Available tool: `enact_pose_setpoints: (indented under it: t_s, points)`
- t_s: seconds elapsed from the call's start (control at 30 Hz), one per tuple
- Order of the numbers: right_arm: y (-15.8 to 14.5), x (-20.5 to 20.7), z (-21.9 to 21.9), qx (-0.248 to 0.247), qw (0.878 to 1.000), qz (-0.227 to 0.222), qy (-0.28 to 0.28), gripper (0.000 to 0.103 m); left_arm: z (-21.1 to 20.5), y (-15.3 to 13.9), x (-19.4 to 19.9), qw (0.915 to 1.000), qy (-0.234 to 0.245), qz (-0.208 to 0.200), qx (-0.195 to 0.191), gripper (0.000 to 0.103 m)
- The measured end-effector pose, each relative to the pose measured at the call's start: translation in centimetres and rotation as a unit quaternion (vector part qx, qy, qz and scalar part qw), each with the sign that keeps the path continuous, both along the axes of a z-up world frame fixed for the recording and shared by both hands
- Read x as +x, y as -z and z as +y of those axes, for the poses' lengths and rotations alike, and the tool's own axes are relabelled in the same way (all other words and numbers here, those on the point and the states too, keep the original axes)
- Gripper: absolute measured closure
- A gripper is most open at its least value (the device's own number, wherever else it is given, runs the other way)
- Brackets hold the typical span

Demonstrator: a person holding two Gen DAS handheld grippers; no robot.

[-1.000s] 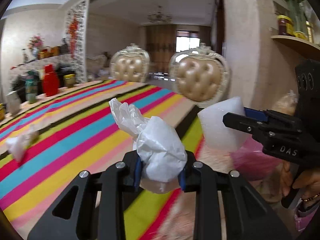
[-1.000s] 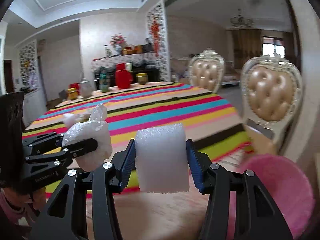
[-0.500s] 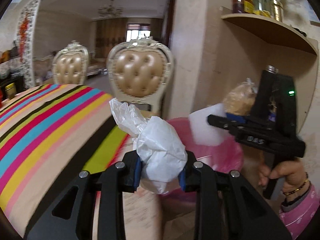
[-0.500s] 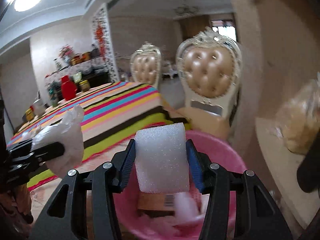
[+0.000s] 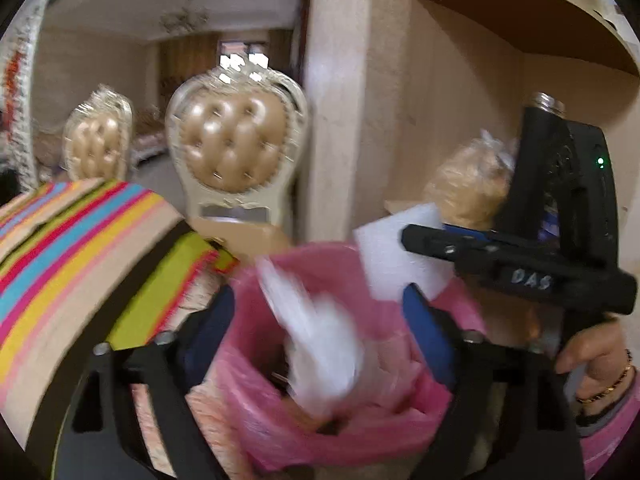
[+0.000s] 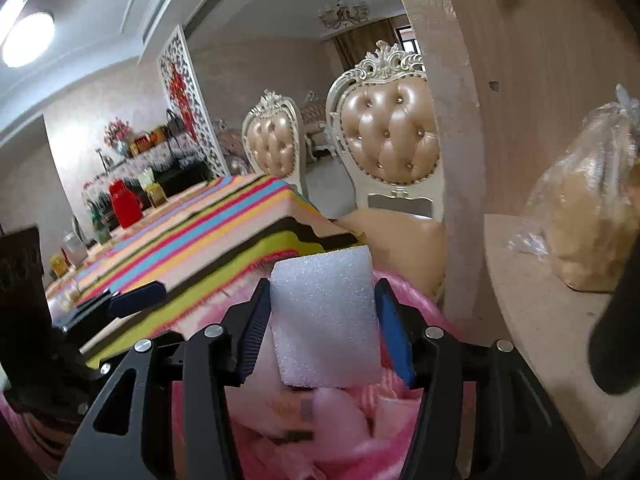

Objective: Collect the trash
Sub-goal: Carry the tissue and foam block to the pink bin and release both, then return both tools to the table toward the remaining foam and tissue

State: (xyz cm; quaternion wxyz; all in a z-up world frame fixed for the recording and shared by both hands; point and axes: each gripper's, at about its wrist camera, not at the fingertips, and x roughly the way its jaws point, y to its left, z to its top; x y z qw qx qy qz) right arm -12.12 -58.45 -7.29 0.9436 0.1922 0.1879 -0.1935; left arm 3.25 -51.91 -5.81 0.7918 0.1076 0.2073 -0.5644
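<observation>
My left gripper [image 5: 316, 332] hangs over a bin with a pink liner [image 5: 280, 432], its jaws opening wide. A crumpled white plastic bag [image 5: 320, 352], blurred, is loose between the blue pads and dropping into the bin. My right gripper [image 6: 324, 320] hovers over the same pink liner [image 6: 412, 296] with a white foam block [image 6: 324, 316] between its pads. Its jaws are opening, though the pads still touch the block. In the left wrist view the foam block [image 5: 396, 252] juts from the right gripper [image 5: 436, 248] above the bin's far rim. Cardboard and paper lie inside the bin.
The striped tablecloth's corner [image 5: 80, 264] lies just left of the bin. Two padded chairs [image 5: 236, 152] stand behind it. To the right a wooden shelf board [image 6: 540, 300] carries a clear bag of tan stuff [image 6: 592, 208]. A hand [image 5: 592, 356] holds the right gripper.
Both grippers swung right from the table to above the pink bin. The left jaws sprang open and let go of the white bag. The foam block stays between the right pads.
</observation>
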Motion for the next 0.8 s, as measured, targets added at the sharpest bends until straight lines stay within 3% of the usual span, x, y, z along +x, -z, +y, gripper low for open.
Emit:
enact_pose_setpoints:
  t_s: [0.1, 0.23, 0.27, 0.5, 0.67, 0.8]
  points:
    - [-0.3, 1.0, -0.6, 0.008, 1.000, -0.010, 0.000, 0.045, 1.6, -0.2, 1.4, 0.9997, -0.024, 0.003, 0.002, 0.017]
    - [-1.0, 1.7, -0.2, 0.008, 1.000, -0.018, -0.001, 0.042, 5.1, -0.9, 2.7, 0.9970, -0.073, -0.027, -0.001, 0.005]
    - [-1.1, 1.7, 0.2, 0.006, 1.000, -0.019, -0.001, 0.038, 6.0, -1.1, 3.0, 0.9960, -0.083, -0.034, -0.001, 0.005]
    - [-2.5, 3.0, 3.0, -0.012, 1.000, -0.010, -0.022, 0.038, 13.7, -1.9, 5.4, 0.9865, -0.157, -0.044, -0.004, 0.005]
    - [-3.4, 6.7, 6.9, -0.021, 0.998, -0.003, -0.066, 0.038, 18.9, -2.5, 6.9, 0.9777, -0.206, -0.040, -0.016, 0.005]
    - [-3.8, 10.1, 11.2, -0.027, 0.994, -0.005, -0.108, 0.027, 23.9, -2.8, 8.2, 0.9667, -0.252, -0.043, -0.017, 0.005]
